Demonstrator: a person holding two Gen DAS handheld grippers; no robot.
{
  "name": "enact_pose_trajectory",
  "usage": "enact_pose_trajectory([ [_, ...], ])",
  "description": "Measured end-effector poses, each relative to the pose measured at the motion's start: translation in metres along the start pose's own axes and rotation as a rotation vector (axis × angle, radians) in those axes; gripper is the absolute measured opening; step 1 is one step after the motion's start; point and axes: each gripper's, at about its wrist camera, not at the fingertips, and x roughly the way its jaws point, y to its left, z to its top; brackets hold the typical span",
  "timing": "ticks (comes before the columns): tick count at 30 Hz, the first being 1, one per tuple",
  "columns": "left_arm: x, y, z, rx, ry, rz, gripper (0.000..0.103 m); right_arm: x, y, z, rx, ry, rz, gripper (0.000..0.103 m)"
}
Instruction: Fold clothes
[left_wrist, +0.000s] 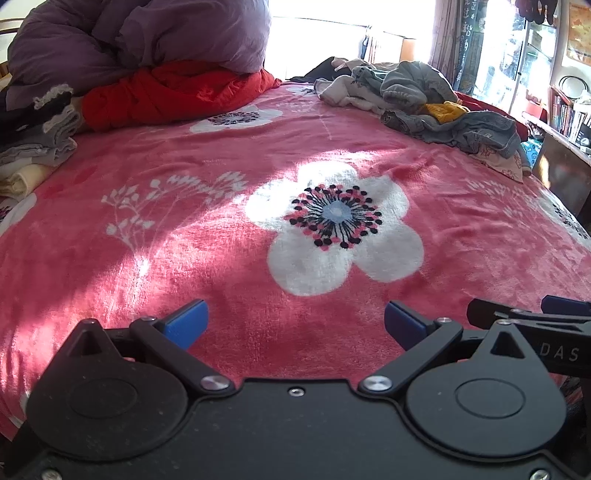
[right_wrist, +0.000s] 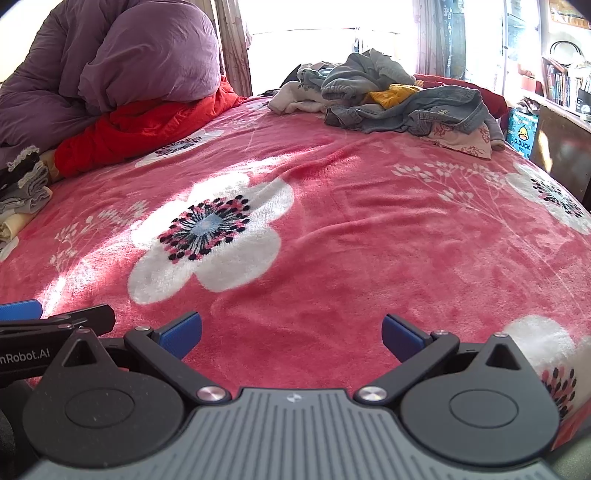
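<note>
Far beyond both claws (left_wrist: 296, 320) (right_wrist: 291, 332) — unfolded clothes (right_wrist: 399, 99).

Bed w/ pink flower-print blanket (left_wrist: 221, 258), mid part bare. Far right: loose clothes pile (right_wrist: 402, 99), grey and denim bits, yellow item on top. Far left: purple duvet (left_wrist: 129, 40) resting on red quilt (left_wrist: 173, 96). Left edge: small folded stack (left_wrist: 33, 147), grey, cream, dark layers.
</note>
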Motion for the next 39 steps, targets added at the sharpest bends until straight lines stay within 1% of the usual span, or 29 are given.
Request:
enact_pose_trajectory([
  [6, -0.0029, -0.0012, -0.0001, 0.002, -0.017, -0.011, 0.103, -0.0002, 0.0004, 0.0, -0.001, -0.001, -0.002, 0.103],
  [11, 0.0013, 0.0008, -0.0002, -0.004, -0.002, -0.014, 0.103, -0.0003, 0.0008, 0.0, -0.003, -0.003, -0.004, 0.103],
  [39, -0.0002, -0.0004, -0.0007, -0.001, -0.002, -0.01, 0.103, -0.0009, -0.0002, -0.0002, -0.004, -0.001, -0.005, 0.103],
])
